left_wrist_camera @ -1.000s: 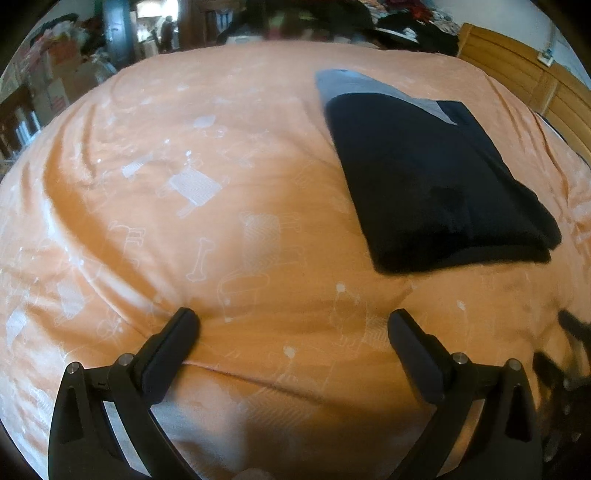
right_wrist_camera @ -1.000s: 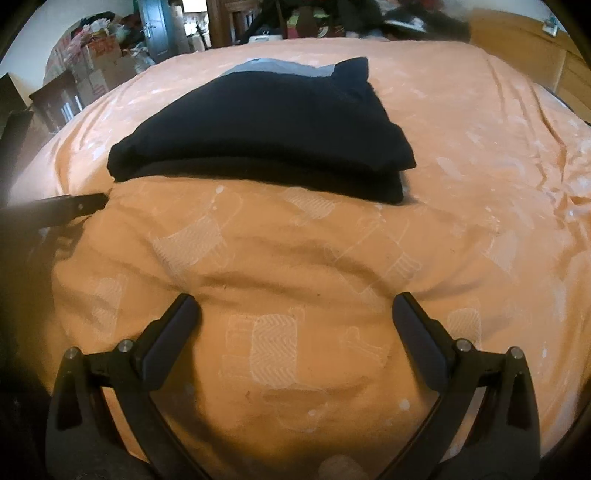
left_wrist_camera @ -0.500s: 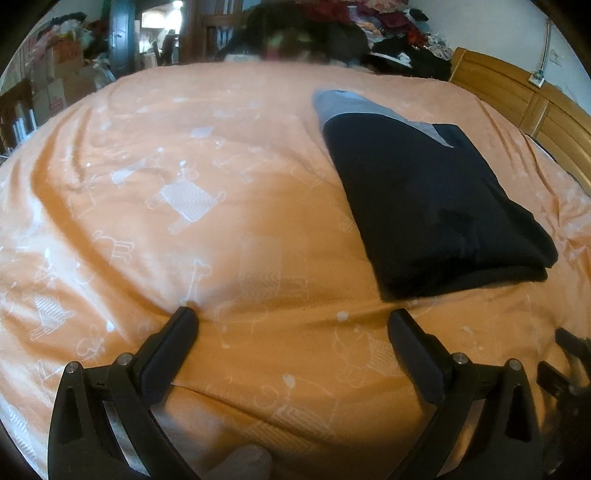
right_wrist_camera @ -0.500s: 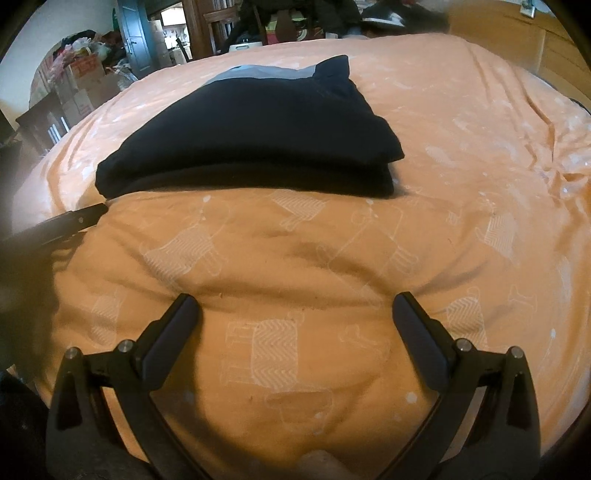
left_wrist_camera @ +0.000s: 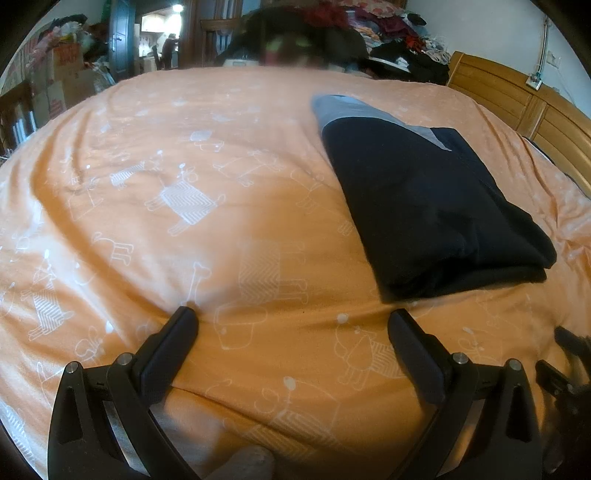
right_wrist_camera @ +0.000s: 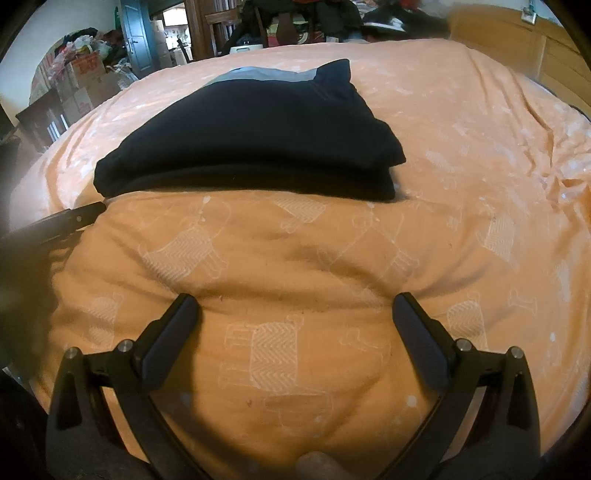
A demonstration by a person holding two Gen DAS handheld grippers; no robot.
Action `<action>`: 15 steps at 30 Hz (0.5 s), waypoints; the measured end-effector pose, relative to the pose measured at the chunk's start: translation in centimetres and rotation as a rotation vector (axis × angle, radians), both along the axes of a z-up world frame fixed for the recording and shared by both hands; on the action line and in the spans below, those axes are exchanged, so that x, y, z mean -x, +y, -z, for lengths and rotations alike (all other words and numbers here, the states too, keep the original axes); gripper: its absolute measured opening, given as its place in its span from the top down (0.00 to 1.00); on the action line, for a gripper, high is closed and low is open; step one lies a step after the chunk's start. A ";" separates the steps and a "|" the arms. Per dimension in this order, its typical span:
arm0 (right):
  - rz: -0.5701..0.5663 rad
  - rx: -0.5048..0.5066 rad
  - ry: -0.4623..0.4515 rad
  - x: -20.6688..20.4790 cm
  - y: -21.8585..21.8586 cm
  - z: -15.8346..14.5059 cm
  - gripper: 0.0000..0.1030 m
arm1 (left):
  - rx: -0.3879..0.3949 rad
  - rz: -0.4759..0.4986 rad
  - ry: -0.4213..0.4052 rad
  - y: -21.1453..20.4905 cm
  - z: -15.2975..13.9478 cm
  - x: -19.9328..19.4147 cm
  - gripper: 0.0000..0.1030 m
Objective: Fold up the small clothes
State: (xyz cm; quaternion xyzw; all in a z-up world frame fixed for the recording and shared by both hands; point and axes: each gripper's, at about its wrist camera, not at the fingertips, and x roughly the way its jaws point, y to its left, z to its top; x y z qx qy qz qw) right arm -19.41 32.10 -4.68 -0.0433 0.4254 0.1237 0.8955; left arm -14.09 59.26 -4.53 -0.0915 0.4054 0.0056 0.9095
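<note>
While the folded dark garment (left_wrist_camera: 436, 206) lies flat on the orange bedspread (left_wrist_camera: 184, 229), the left wrist view shows it at the right, a little beyond the left gripper (left_wrist_camera: 291, 321), whose fingers are spread wide with nothing between them. Compared with a second ago the view has lifted and drawn back slightly: more of the far room clutter (left_wrist_camera: 332, 33) and the wooden headboard (left_wrist_camera: 517, 96) now shows, and the garment sits a touch lower and larger. It has kept its shape, a thick rectangle with a grey band (left_wrist_camera: 354, 110) at its far end and its doubled edge nearest the gripper. At the near right edge of this view a dark piece of the other tool (left_wrist_camera: 569, 369) shows.

Seen from the right wrist, the same garment (right_wrist_camera: 251, 140) lies straight ahead, well beyond the right gripper (right_wrist_camera: 295, 317), which is likewise wide apart and empty above the bedspread (right_wrist_camera: 332, 258). Over the last second the garment has slid only a little in this view and the far doorway (right_wrist_camera: 136, 33) has come more into sight, so this gripper too seems to be easing up and away. The tip of the left tool (right_wrist_camera: 74, 218) lies at the left, just beside the garment's near left corner.

I judge that this piece is finished: stacked layers, square edges, both tools released and backing off. No other small clothes lie on the bedspread, so the next piece would have to come from out of view.
</note>
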 end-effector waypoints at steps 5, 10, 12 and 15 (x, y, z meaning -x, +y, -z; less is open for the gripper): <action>0.015 0.020 -0.008 -0.2 0.3 0.0 0.00 | 0.000 0.000 0.001 0.0 0.0 0.0 0.00; 0.034 0.052 -0.021 -0.1 0.7 0.0 0.00 | 0.000 0.000 0.000 0.0 0.0 0.0 0.00; 0.039 0.063 -0.025 -0.2 0.8 0.0 0.00 | -0.001 -0.001 0.000 0.0 0.0 0.0 0.00; 0.042 0.079 -0.034 -0.1 1.0 0.1 0.00 | -0.003 -0.003 0.000 -0.1 0.0 0.1 0.00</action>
